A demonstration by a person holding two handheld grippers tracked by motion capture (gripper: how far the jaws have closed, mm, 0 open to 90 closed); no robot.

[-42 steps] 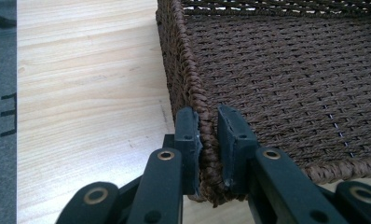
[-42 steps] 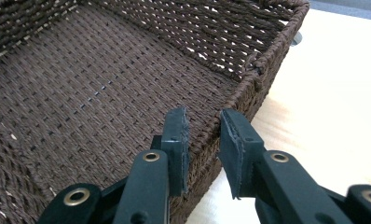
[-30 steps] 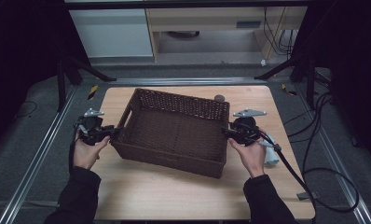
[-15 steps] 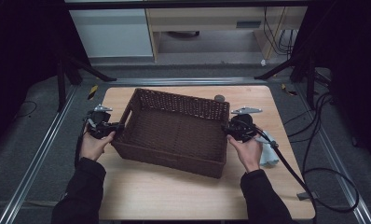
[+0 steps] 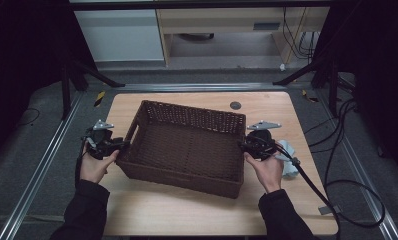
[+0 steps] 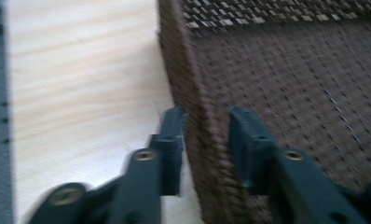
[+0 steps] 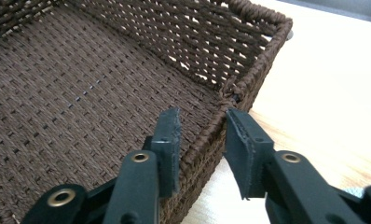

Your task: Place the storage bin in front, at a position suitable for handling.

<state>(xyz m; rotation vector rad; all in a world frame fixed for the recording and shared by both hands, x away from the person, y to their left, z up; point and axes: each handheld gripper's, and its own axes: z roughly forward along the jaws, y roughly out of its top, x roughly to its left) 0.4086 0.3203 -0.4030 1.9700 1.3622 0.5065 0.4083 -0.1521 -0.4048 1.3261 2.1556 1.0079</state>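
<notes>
The table (image 5: pixel 137 210), a light wooden top, carries the basket (image 5: pixel 187 150), which lies across its middle, turned a little so its far right corner points toward the small dark disc (image 5: pixel 235 105) set in the wood. Against the earlier pictures the basket sits in nearly the same spot and at the same slant.

The left gripper (image 5: pixel 118 145) is at the basket's left end wall. In the left gripper view its jaws straddle that wall, one outside over the table and one inside over the woven floor, with the rim (image 6: pixel 200 154) between them; the inner jaw stands just off the weave, so the pads do not seem to press. These jaws have just been opening, after a tighter squeeze half a second ago.

The right gripper (image 5: pixel 243 145) is at the right end wall. In the right gripper view (image 7: pixel 200 140) its jaws also straddle the rim, with gaps showing on both sides, parted and not clamping. The right hand (image 5: pixel 267 170) has barely shifted. A pale blue cloth (image 5: pixel 288 165) lies just beside it.
</notes>
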